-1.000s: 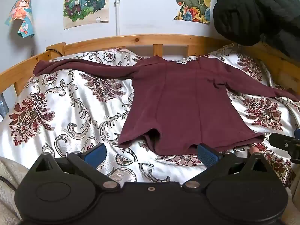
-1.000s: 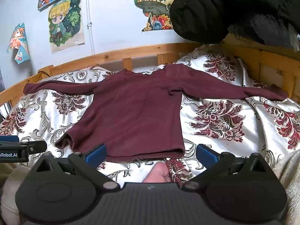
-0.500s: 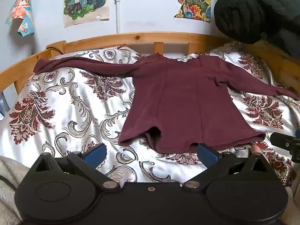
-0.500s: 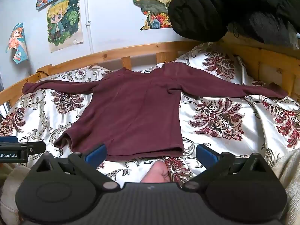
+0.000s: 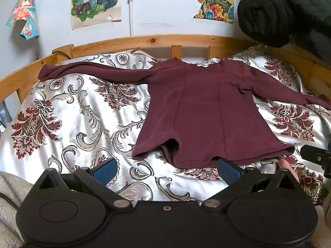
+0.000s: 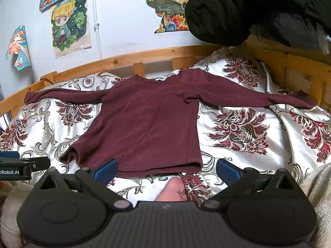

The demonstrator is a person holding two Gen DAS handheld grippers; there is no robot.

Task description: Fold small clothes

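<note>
Just ahead of the left claw (image 5: 166,168), whose blue pads stand wide apart and hold nothing, lies the hem of a maroon long-sleeved top (image 5: 202,111), spread flat on the floral bedspread (image 5: 68,113). The right claw (image 6: 166,168) is likewise wide and empty, its left pad overlapping the hem edge in view; contact cannot be told. The top's body runs away from both claws toward the wooden bed rail (image 5: 157,40), sleeves stretched crosswise. By this layout, the left claw is nearer the rumpled left hem corner, the right claw nearer the flat right corner. The left view shows the lifted hem fold; the right view alone shows the whole right sleeve to its cuff, and a black jacket (image 6: 258,8) hanging above.
</note>
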